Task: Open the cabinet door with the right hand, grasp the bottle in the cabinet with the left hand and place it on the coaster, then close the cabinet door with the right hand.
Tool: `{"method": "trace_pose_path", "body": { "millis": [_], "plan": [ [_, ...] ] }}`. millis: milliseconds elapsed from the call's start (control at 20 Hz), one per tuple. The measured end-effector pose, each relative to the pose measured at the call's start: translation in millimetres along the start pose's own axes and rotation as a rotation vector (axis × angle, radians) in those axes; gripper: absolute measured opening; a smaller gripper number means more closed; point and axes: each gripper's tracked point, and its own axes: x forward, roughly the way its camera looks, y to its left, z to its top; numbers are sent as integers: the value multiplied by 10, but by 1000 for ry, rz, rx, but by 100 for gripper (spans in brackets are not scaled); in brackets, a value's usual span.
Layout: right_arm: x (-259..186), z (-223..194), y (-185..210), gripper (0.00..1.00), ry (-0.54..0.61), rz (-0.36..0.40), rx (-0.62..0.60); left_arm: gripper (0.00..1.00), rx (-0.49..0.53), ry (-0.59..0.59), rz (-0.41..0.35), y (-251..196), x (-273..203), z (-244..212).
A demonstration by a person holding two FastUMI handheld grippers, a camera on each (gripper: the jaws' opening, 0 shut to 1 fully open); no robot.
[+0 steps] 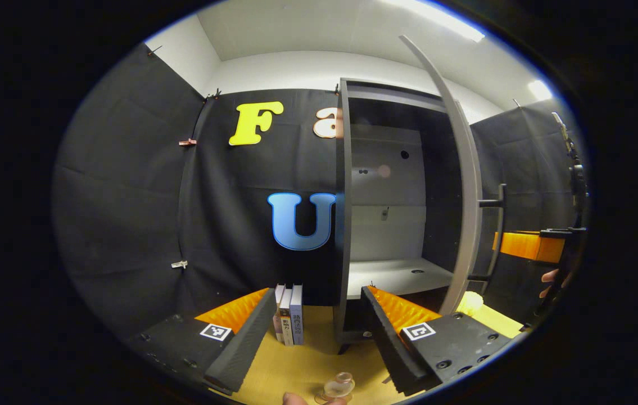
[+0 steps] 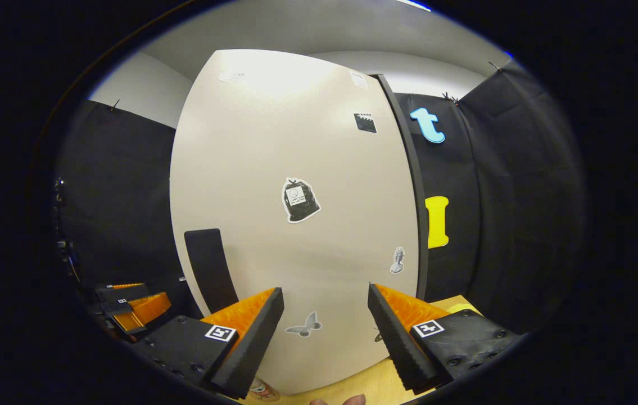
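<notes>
The dark cabinet [image 1: 343,225] stands open, and the light shelf [image 1: 392,275] inside it is bare. Its door [image 1: 467,197] shows edge-on in the left gripper view, with the black handle [image 1: 498,225] on its outer side. A clear bottle [image 1: 338,387] stands on the wooden table just below my left gripper [image 1: 319,295], which is open and empty. My right gripper [image 2: 325,289] is open too and faces the door's pale outer face [image 2: 296,169], right of the handle [image 2: 210,270]. A small round thing [image 2: 262,389] lies under its left finger; I cannot tell what it is.
Three books [image 1: 289,314] stand upright against the cabinet's left side. A yellow object [image 1: 471,302] lies at the door's foot. The right gripper [image 1: 512,244] and the hand holding it [image 1: 549,281] are beyond the door. The left gripper [image 2: 133,306] shows left of the door. Stickers [image 2: 299,199] dot the door.
</notes>
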Motion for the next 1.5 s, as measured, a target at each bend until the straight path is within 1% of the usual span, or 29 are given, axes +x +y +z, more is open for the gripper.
{"method": "trace_pose_path", "body": {
  "millis": [50, 200, 250, 300, 350, 400, 600, 750, 1150, 1200, 1300, 1350, 1400, 1500],
  "plan": [
    [69, 1, -5, 98, 0, 1, 4, 97, 3, 0, 2, 24, 16, -8],
    [282, -18, -64, 98, 15, -2, 3, 92, 2, 3, 6, 75, 69, -20],
    [343, -23, -79, 98, 22, 0, 7, 92, -2, 3, 5, 79, 79, -24],
    [393, -25, -84, 98, 27, 3, 9, 95, -5, 3, 5, 85, 90, -21],
    [408, -20, -99, 98, 27, 2, 7, 92, -7, 3, 5, 95, 104, -23],
    [341, -48, -74, 98, 25, 1, 1, 95, -7, 3, 5, 95, 116, -15],
    [231, -50, -139, 98, 25, -10, -13, 95, -11, -1, -9, 7, 127, -9],
    [43, -18, -250, 98, 20, -20, -16, 95, -17, -6, -28, -96, 82, 13],
    [-469, 51, -611, 98, 19, -39, -28, 95, -1, -11, -46, -396, -100, 43],
    [-522, 60, -654, 98, 18, -42, -32, 92, 1, -11, -49, -435, -124, 52],
    [-652, 81, -734, 98, 13, -46, -37, 92, 8, -13, -55, -505, -179, 57],
    [-710, 90, -766, 98, 13, -47, -39, 94, 12, -14, -57, -544, -199, 55],
    [-758, 96, -803, 98, 14, -49, -39, 92, 15, -13, -59, -580, -221, 56],
    [-839, 110, -863, 98, 12, -54, -41, 92, 18, -14, -66, -639, -263, 69]
  ]
}}
